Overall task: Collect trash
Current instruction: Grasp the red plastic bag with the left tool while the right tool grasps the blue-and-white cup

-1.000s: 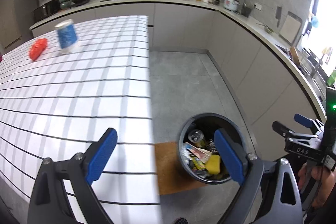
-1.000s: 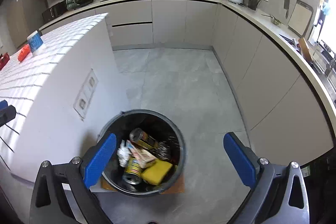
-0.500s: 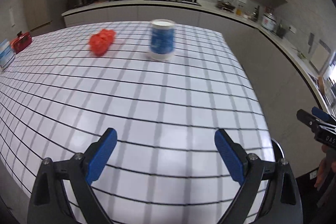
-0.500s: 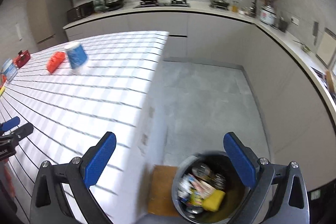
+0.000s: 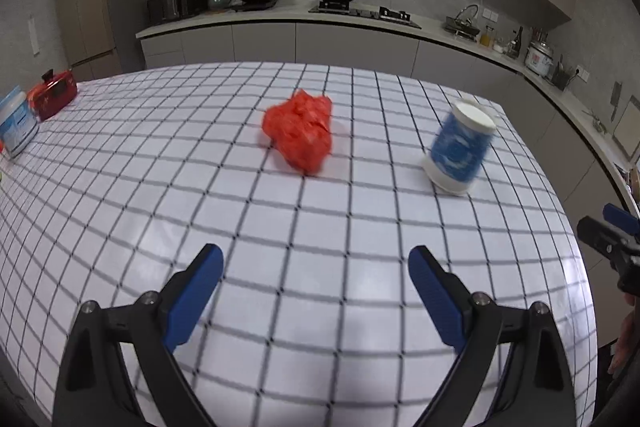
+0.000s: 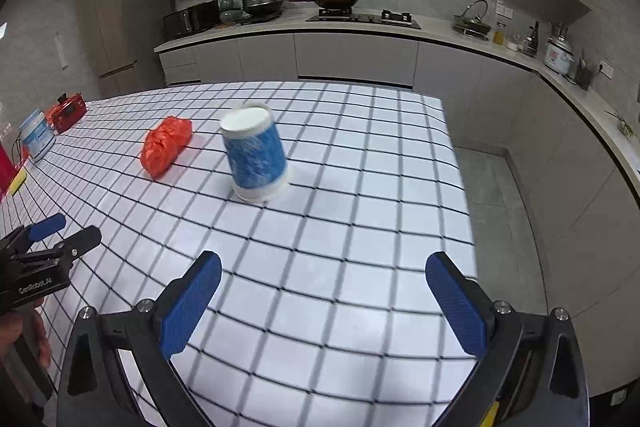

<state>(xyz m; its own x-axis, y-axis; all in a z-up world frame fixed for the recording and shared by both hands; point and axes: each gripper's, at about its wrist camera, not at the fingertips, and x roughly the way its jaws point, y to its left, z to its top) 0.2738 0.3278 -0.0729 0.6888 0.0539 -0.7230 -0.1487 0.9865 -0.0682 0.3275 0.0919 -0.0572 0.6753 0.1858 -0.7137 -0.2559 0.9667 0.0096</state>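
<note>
Bin gone; only right view shows floor (image 6: 520,187).

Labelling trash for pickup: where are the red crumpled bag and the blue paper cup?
red crumpled bag (image 5: 300,131), left wrist view, middle of its crinkled body.
blue paper cup (image 6: 256,157), right wrist view, its blue printed side.

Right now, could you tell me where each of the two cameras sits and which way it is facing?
Left wrist: on the left gripper, angled down over the checked table; its open blue fingers show below, the right gripper at the right edge.
Right wrist: on the right gripper, facing likewise; open fingers below, the left gripper at the left edge.
Shared: the crumpled red bag, the upside-down blue cup, the kitchen counter.
</note>
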